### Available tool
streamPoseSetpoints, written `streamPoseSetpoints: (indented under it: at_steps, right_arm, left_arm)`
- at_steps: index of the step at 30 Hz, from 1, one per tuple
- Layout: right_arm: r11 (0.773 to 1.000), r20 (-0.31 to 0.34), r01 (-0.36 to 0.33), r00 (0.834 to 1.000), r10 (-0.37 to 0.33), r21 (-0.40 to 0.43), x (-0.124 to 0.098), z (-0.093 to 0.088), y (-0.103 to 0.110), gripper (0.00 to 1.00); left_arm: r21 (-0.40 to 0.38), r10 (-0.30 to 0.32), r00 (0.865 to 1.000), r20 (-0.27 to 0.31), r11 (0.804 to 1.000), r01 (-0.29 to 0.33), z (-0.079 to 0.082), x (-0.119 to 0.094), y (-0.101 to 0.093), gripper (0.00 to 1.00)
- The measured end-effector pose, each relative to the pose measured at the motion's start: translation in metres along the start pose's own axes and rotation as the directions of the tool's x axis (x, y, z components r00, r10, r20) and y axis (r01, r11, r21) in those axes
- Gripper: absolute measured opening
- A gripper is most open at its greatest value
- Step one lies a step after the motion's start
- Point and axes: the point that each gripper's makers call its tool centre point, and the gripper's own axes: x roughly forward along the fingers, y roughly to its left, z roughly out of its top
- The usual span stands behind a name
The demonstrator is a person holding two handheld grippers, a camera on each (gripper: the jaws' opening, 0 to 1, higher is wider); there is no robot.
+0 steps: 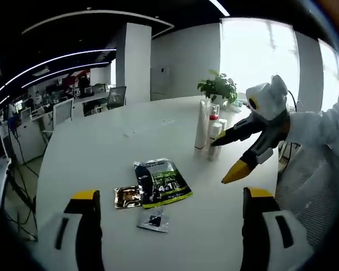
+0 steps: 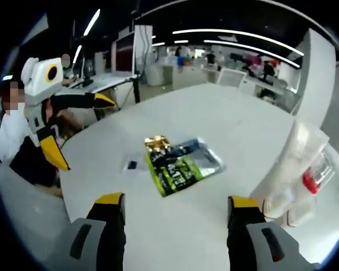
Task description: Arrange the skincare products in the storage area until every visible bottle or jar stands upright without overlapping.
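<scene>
left gripper [image 1: 169,212] jaws spreading wide, holding nothing | right gripper [image 2: 175,217] jaws spreading wide, holding nothing | skincare bottles [image 1: 210,129] standing clustered ahead and right of left jaws, blurred at right jaw's outer side [image 2: 296,169] | green sachet [image 1: 161,182], gold sachet [image 1: 127,196], small packet [image 1: 154,219] lying on white surface [image 1: 96,147] between jaws | potted plant [image 1: 219,87] sitting beyond bottles

Your left gripper [image 1: 169,197] has its jaws wide apart, holding nothing. Your right gripper [image 2: 175,203] is also spread wide, with nothing between its jaws.
</scene>
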Motion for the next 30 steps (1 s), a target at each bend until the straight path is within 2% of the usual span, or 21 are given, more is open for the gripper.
streamPoseSetpoints:
  at_steps: [5,11,13,20,23,27,30]
  right_arm:
    - [1.000,-0.030,-0.028,0.999,0.028,-0.001,0.010,-0.005,0.003,0.77]
    - [0.999,-0.055,-0.043,0.998,0.042,-0.012,0.022,-0.008,0.005,0.81]
    - [0.999,-0.061,-0.045,0.997,0.044,-0.016,0.025,-0.008,0.005,0.78]
    - [0.998,-0.090,-0.058,0.994,0.057,-0.013,0.039,-0.012,0.006,0.76]
    - [0.999,-0.091,-0.054,0.994,0.054,0.000,0.044,-0.013,0.006,0.71]
    - [0.997,-0.109,-0.071,0.992,0.070,-0.002,0.051,-0.015,0.010,0.69]
    - [0.998,-0.106,-0.068,0.992,0.069,0.009,0.056,-0.015,0.011,0.61]
  left_arm:
    - [-0.009,-0.005,1.000,-0.001,1.000,0.005,-0.002,0.001,-0.001,0.99]
    - [-0.015,-0.009,1.000,0.006,1.000,0.009,-0.002,0.002,-0.004,0.99]
    - [-0.017,-0.011,1.000,0.007,1.000,0.011,-0.002,0.003,-0.004,0.99]
    - [-0.021,-0.008,1.000,0.002,1.000,0.009,-0.004,0.002,-0.003,0.99]
    - [-0.025,-0.006,1.000,0.000,1.000,0.006,-0.006,0.002,-0.002,0.98]
    - [-0.030,-0.004,1.000,0.001,1.000,0.004,-0.007,0.001,-0.003,0.98]
    - [-0.032,-0.002,1.000,0.000,1.000,0.002,-0.008,0.001,-0.003,0.98]
